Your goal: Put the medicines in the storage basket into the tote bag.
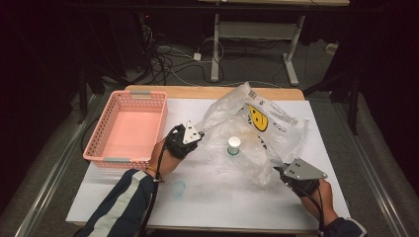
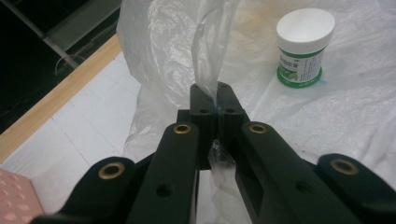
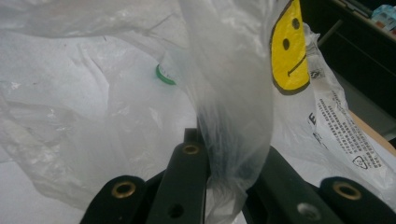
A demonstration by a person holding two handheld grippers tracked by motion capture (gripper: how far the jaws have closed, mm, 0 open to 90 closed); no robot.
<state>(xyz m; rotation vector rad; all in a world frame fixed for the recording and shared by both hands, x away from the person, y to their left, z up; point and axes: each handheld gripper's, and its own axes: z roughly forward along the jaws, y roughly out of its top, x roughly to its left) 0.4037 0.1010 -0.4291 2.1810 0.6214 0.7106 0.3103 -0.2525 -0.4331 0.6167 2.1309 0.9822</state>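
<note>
Two grippers hold a clear plastic bag (image 1: pixel 257 133) at frame centre.
The left gripper (image 1: pixel 197 134) and right gripper (image 1: pixel 282 170) each pinch its film; a white jar (image 1: pixel 233 145) stands inside.

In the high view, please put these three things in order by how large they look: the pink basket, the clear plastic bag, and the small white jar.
1. clear plastic bag, stretched between both claws
2. pink basket, not much smaller than the bag
3. small white jar, by far the smallest
</note>
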